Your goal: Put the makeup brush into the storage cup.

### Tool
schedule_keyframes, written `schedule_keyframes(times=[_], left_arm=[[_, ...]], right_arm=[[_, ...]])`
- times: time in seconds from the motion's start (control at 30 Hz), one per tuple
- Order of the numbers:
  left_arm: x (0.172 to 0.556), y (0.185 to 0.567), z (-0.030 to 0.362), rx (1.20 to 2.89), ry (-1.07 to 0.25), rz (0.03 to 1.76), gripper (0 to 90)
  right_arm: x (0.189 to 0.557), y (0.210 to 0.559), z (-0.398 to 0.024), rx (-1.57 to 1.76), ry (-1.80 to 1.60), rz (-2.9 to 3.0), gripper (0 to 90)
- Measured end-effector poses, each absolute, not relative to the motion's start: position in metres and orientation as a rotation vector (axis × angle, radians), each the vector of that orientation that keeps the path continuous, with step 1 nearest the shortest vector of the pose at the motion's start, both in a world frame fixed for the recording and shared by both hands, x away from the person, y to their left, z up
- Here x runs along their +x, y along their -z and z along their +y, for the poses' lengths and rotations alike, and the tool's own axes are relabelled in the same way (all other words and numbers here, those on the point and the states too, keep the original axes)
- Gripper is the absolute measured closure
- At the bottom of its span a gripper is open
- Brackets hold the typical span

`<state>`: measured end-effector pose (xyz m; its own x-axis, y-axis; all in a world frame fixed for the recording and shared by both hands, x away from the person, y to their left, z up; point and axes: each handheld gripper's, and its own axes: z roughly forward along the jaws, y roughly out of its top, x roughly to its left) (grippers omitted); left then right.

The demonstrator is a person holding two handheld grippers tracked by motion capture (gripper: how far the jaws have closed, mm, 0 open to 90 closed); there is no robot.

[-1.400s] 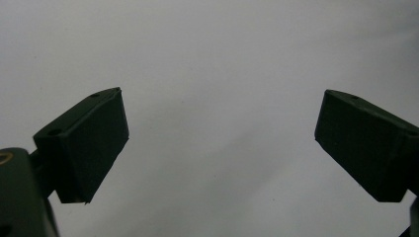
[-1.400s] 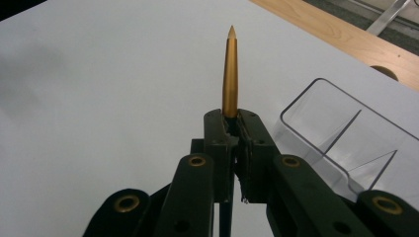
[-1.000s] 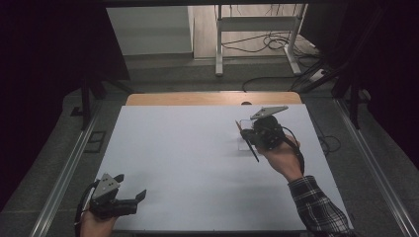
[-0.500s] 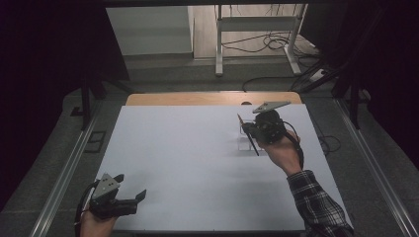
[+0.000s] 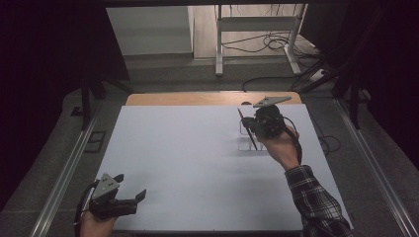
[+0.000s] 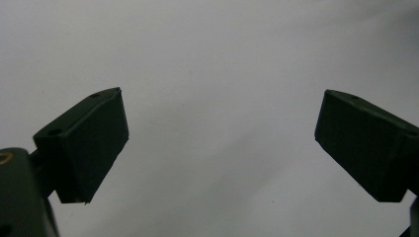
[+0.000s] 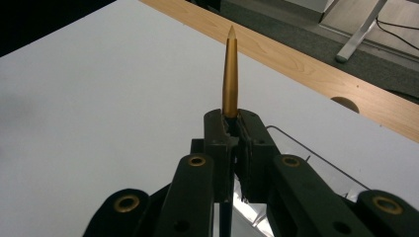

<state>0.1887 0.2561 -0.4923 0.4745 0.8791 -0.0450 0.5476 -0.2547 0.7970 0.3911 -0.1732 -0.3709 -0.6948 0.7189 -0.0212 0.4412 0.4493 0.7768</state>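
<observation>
Right gripper, right of centre in the high view: fingers closed on a pen, gold tapered end projecting beyond the fingers in the right gripper view. A clear tray lies on the white tabletop just below it. Left gripper, lower left: fingers spread wide, holding nothing.

A white tabletop spreads across the work area, a strip of bare light wood showing along its far edge. A clear, shallow tray sits on the white surface toward the far right, near that wooden strip, with a round hole cut in the wood.
</observation>
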Motion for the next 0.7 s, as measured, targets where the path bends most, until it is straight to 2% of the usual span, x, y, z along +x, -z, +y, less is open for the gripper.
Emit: schedule_keyframes(times=[0.7], left_arm=[[0.189,0.492,0.256,1.936,-0.539,1.183,7.0]], right_arm=[[0.408,0.369,-0.172,1.012,-1.152,2.309,83.4]])
